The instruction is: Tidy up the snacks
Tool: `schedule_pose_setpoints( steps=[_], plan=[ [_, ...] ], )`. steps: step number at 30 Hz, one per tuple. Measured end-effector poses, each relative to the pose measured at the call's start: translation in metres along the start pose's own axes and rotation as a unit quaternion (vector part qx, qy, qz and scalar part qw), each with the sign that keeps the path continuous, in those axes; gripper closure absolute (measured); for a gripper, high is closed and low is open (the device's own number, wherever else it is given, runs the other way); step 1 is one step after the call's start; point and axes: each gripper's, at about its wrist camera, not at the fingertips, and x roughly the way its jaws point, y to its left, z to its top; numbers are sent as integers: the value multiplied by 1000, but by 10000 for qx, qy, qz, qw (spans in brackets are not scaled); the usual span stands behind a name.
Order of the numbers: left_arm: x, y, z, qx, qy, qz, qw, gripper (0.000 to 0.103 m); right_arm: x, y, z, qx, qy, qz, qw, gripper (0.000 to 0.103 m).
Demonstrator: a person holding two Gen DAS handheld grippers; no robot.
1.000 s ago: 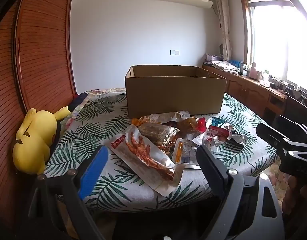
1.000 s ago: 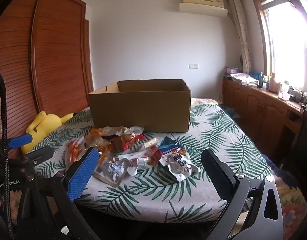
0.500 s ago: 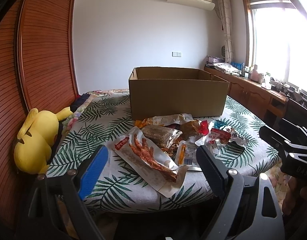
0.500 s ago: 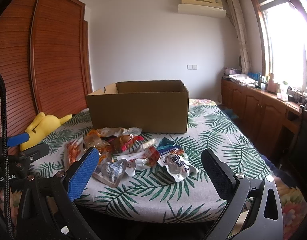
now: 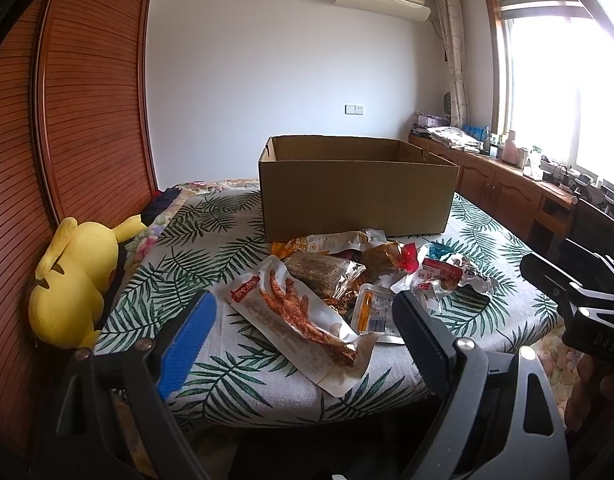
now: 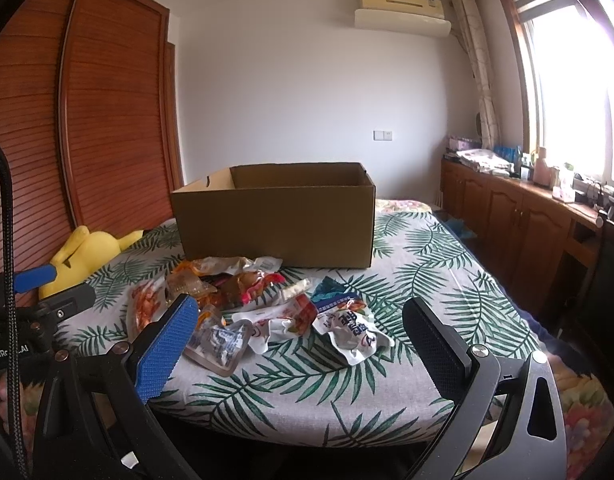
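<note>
A heap of snack packets (image 5: 347,276) lies on a leaf-print bed cover, in front of an open cardboard box (image 5: 357,188). Nearest is a long white pouch with chicken feet (image 5: 303,316). My left gripper (image 5: 303,332) is open and empty, hovering at the near bed edge short of that pouch. In the right wrist view the same heap (image 6: 247,296) and the box (image 6: 275,216) show, with a crumpled white packet (image 6: 353,332) closest. My right gripper (image 6: 299,340) is open and empty, short of the heap.
A yellow plush toy (image 5: 73,276) lies at the bed's left edge against a wooden wardrobe (image 5: 67,120). Wooden cabinets (image 6: 519,216) with clutter run under the window on the right. The bed cover (image 6: 427,264) stretches bare to the right of the box.
Both grippers have risen and moved slightly closer to the bed, so the snacks and box sit a little lower and larger in view. Nothing was gripped.
</note>
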Motion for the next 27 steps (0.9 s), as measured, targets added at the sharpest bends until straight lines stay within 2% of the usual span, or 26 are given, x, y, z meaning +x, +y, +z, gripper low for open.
schedule_pose_setpoints(
  steps=[27],
  plan=[
    [0, 0, 1, -4, 0, 1, 10000, 12, 1, 1, -2, -14, 8, -12, 10000, 0]
  ],
)
